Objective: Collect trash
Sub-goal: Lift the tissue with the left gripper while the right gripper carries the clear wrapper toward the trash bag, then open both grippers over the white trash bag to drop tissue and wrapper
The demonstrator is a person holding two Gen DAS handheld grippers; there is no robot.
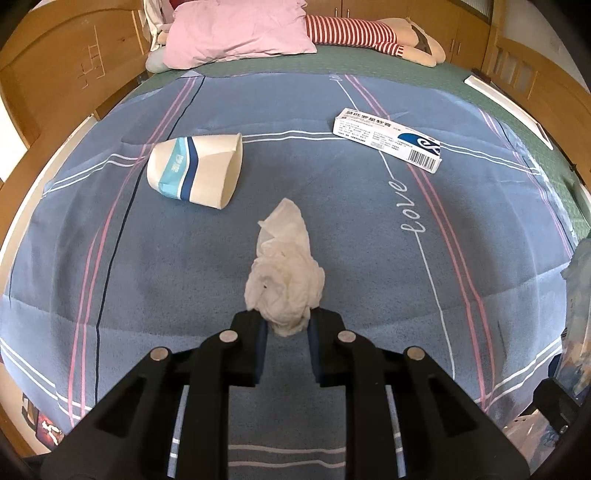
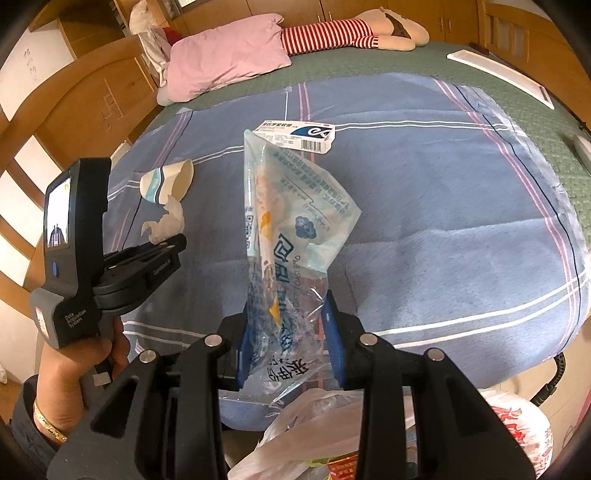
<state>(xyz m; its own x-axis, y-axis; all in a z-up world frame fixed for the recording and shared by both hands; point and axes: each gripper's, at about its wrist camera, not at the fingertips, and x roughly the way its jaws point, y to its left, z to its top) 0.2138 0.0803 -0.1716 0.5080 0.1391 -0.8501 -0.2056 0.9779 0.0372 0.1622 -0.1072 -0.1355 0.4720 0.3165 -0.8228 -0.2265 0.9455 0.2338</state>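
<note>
- My left tongs point(image 1: 286, 325) are closed on the near end of a crumpled white tissue point(image 1: 284, 273); the blue pads press it from both sides, and the rest of the tissue lies out ahead of the tips over the blanket.
- My right tongs point(image 2: 286, 325) stand partly closed, clamped on a clear-and-blue plastic food wrapper point(image 2: 291, 229). The wrapper rises crumpled from between the pads toward the far side of the bed.
- Below the right tongs, at the near bed edge: a thin whitish plastic bag point(image 2: 314, 417), and to its right a white bag with red print point(image 2: 517, 432).
- In the right wrist view my left hand point(image 2: 79, 363) grips the left handle at the picture's left, a gold bracelet point(image 2: 48, 424) at the wrist.
- Bed covered by a blue blanket point(image 1: 369, 258) with pink and white stripes.
- Further out, left of the tissue: a paper cup point(image 1: 195, 170), flattened, lying on its side on the blanket, apart from the tissue.
- Further right: a white and blue medicine box point(image 1: 388, 138) lying flat on the blanket, well apart from the cup.
- Far end: a pink pillow point(image 1: 240, 33) and a plush doll in red-white stripes point(image 1: 369, 35) on a green sheet point(image 1: 406, 66).
</note>
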